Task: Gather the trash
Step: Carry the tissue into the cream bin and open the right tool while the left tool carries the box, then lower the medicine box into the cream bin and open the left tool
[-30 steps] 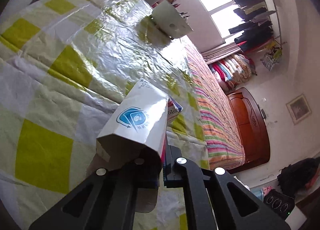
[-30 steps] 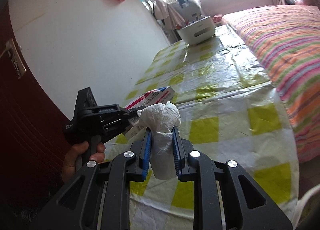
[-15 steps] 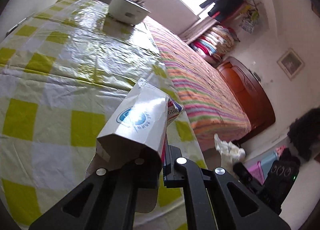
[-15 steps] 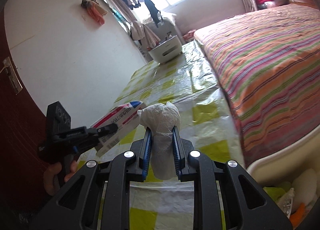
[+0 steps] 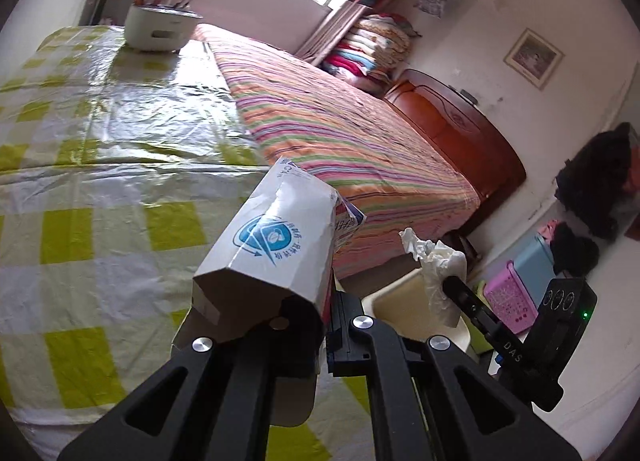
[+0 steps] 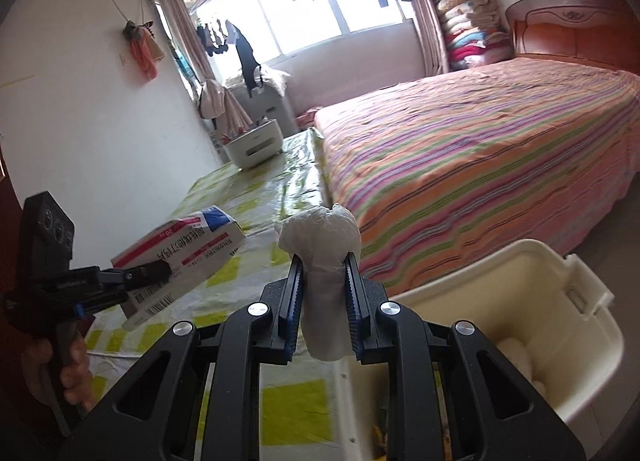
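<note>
Bedroom, checkered bench (image 5: 100, 165); left gripper (image 5: 320, 301) fingers clamp flattened carton (image 5: 276, 245), right gripper (image 6: 322, 289) fingers clamp tissue wad (image 6: 320, 237), bin (image 6: 520, 301) right of them.

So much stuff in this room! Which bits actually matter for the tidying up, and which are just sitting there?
Part of the job:
- flattened cardboard box, clamped in the left gripper
- crumpled tissue, clamped in the right gripper
- cream bin, beside the bed

Just lying about:
- white tub on the checked table
- striped bed
- folded blankets
- pink basket
</note>
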Tool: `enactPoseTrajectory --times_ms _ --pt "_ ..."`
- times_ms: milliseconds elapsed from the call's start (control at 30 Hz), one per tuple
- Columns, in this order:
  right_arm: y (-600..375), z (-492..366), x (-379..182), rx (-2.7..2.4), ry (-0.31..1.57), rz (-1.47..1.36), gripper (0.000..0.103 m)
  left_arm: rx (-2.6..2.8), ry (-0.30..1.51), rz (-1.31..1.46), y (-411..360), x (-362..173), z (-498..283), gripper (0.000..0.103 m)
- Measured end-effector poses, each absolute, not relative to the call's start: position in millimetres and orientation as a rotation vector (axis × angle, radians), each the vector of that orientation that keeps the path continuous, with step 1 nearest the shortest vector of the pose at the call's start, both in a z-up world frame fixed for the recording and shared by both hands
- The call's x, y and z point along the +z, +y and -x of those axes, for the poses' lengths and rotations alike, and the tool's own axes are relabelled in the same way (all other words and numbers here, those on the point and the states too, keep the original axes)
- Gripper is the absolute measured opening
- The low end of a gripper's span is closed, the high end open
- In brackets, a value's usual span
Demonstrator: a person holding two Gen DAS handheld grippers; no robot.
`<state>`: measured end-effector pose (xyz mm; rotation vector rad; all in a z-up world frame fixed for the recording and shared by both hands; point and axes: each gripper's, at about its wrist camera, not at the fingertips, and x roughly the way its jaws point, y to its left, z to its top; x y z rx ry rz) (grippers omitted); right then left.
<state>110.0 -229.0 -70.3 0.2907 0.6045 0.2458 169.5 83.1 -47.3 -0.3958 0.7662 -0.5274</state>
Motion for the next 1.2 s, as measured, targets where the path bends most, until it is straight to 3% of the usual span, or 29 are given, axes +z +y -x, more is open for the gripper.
enactPoseTrajectory --times_ms 667,733,800,933,1033,1200 --pt "-303 -57 -65 0.047 0.521 -0.374 0.023 -0.685 0.780 0.275 -16 -36 -154 0.003" --pt "-301 -55 -62 0.046 0.506 -0.380 0.039 -0.695 0.784 0.264 -24 -36 -152 0.003" --pt "-302 -54 -62 0.045 0.506 -0.388 0.046 -0.707 0.793 0.254 -33 -37 -151 0.003" --pt "-301 -55 -59 0.034 0.487 -0.404 0.053 -0.723 0.798 0.229 -46 -38 -149 0.003" --pt "-311 -46 -53 0.008 0.435 -0.433 0.064 -0.728 0.808 0.223 -52 -40 -149 0.003" --pt "-321 -36 -47 -0.038 0.375 -0.450 0.066 -0.747 0.817 0.199 -64 -40 -146 0.003"
